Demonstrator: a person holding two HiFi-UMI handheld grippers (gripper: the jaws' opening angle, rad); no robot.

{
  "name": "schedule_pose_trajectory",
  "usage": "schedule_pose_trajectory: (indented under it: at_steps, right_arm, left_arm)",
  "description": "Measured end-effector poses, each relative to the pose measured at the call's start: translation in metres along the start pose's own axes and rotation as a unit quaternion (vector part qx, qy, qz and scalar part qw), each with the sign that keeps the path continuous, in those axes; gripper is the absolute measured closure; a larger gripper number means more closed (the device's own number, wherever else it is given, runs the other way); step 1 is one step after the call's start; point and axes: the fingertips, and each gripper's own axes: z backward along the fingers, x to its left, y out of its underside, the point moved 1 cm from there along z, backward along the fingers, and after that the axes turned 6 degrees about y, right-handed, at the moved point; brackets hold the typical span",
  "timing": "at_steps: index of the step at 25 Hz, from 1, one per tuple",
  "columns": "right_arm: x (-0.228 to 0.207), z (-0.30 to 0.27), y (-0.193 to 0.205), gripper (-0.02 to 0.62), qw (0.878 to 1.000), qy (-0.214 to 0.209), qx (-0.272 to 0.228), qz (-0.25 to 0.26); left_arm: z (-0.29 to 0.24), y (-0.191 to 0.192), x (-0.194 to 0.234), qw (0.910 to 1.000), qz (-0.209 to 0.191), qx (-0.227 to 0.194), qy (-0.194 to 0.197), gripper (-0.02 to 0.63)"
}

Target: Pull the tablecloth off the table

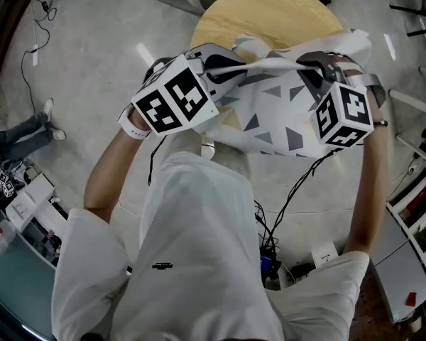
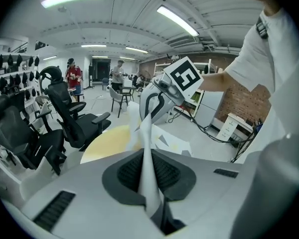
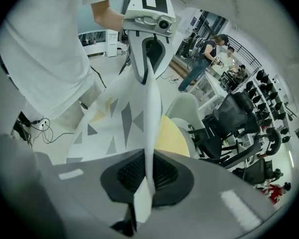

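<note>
The white tablecloth (image 1: 273,116) with grey triangles hangs stretched between my two grippers, in front of the round wooden table (image 1: 270,13), and most of the tabletop is bare. My left gripper (image 1: 224,66) is shut on one edge of the cloth. In the left gripper view the tablecloth (image 2: 148,148) runs as a thin fold through the closed pads of the left gripper (image 2: 148,158). My right gripper (image 1: 316,64) is shut on the other edge. In the right gripper view the tablecloth (image 3: 150,108) passes between the pressed pads of the right gripper (image 3: 148,163).
Black office chairs (image 2: 65,118) stand beyond the table, and a pale chair (image 3: 189,108) is beside it. Cables and a power strip (image 1: 270,254) lie on the floor by my feet. A shelf unit (image 1: 419,212) stands at the right. People (image 2: 74,76) stand far off.
</note>
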Motion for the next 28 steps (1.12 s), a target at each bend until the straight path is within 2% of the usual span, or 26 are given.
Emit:
schedule_pose_trajectory:
  at_steps: [5, 8, 13, 19, 24, 28]
  right_arm:
    - [0.014, 0.037, -0.015, 0.578, 0.999, -0.009, 0.029, -0.011]
    - [0.042, 0.065, -0.037, 0.58, 0.998, 0.0, 0.053, -0.03]
    - [0.116, 0.102, -0.087, 0.58, 0.994, 0.018, 0.071, -0.079]
    - [0.183, 0.102, -0.147, 0.58, 0.984, 0.027, 0.065, -0.165]
    - [0.207, 0.099, -0.195, 0.58, 0.973, 0.066, 0.072, -0.21]
    - [0.225, 0.102, -0.221, 0.58, 0.966, 0.068, 0.072, -0.239]
  left_arm:
    - [0.02, -0.013, -0.023, 0.9991, 0.004, -0.016, 0.038, 0.581]
    - [0.039, -0.01, -0.054, 0.9969, -0.012, -0.023, 0.074, 0.583]
    - [0.074, 0.014, -0.124, 0.9885, -0.061, -0.012, 0.138, 0.583]
    - [0.11, 0.055, -0.167, 0.975, -0.11, 0.033, 0.19, 0.583]
    - [0.144, 0.084, -0.184, 0.9652, -0.141, 0.048, 0.215, 0.584]
    - [0.162, 0.1, -0.198, 0.9605, -0.147, 0.053, 0.23, 0.584]
